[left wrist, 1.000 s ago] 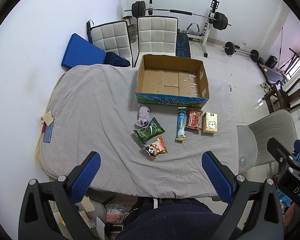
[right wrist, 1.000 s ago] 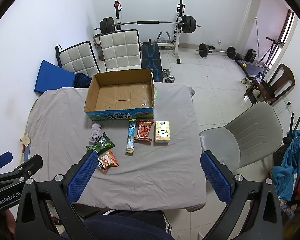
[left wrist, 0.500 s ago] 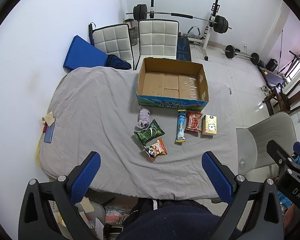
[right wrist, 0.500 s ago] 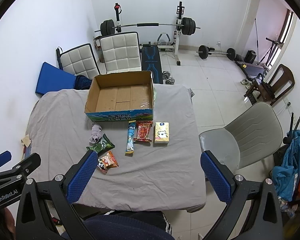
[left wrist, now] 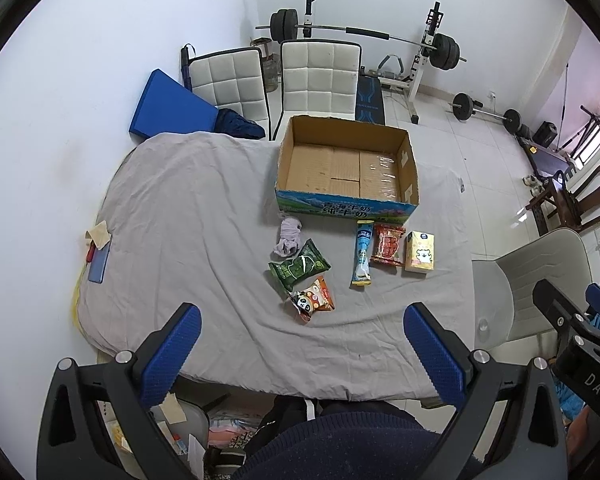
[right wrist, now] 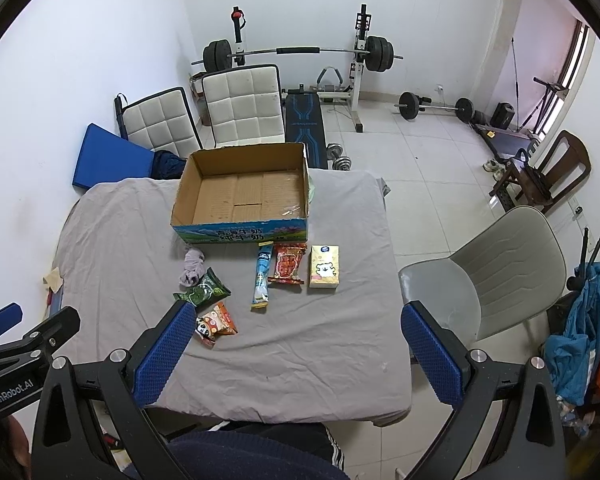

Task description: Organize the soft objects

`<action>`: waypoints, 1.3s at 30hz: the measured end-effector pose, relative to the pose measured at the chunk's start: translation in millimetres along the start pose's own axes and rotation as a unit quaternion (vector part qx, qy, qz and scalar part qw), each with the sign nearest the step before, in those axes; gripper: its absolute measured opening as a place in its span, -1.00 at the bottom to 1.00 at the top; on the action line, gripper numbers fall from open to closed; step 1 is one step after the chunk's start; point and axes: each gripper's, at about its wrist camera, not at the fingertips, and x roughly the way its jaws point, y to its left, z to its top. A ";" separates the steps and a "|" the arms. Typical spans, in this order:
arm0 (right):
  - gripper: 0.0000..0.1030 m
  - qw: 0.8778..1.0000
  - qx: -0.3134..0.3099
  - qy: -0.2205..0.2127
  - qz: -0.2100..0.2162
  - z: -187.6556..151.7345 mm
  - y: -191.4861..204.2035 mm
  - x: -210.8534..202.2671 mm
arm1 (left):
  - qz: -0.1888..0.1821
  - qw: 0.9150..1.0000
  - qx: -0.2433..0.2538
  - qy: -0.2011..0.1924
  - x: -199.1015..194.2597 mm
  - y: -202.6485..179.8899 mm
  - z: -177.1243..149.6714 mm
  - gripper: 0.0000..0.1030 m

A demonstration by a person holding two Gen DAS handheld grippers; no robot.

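Note:
An empty cardboard box (left wrist: 346,168) (right wrist: 244,194) stands at the far middle of a grey-sheeted table (left wrist: 188,216) (right wrist: 320,340). In front of it lie a lilac sock (left wrist: 288,237) (right wrist: 191,267), a green snack bag (left wrist: 299,269) (right wrist: 202,291), an orange panda packet (left wrist: 312,303) (right wrist: 216,323), a blue tube pack (left wrist: 362,253) (right wrist: 262,276), a red packet (left wrist: 388,245) (right wrist: 288,264) and a yellow carton (left wrist: 420,251) (right wrist: 324,267). My left gripper (left wrist: 300,354) and right gripper (right wrist: 296,354) both hover open, high above the near table edge, holding nothing.
Two white padded chairs (left wrist: 300,80) and a blue mat (left wrist: 168,108) stand behind the table. A grey chair (right wrist: 492,276) sits at the right side. A barbell bench (right wrist: 304,120) and weights fill the far floor. A phone (left wrist: 99,261) lies at the left table edge.
Both views have shifted slightly, as if both grippers rose or tilted a little; the table objects sit a bit lower in frame. Nothing on the table has moved.

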 end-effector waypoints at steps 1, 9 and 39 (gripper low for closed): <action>1.00 1.000 0.000 0.000 0.001 -0.4 -0.1 -0.1 | 0.000 1.000 -0.001 0.000 -0.4 0.5 0.3 1.00; 1.00 1.000 -0.003 0.000 0.004 3.1 1.9 -1.2 | 0.001 1.000 -0.004 0.001 1.5 2.8 0.1 1.00; 1.00 0.977 0.026 0.209 -0.036 -5.6 -48.2 380.3 | 0.046 0.977 0.112 0.174 345.9 -16.5 23.8 1.00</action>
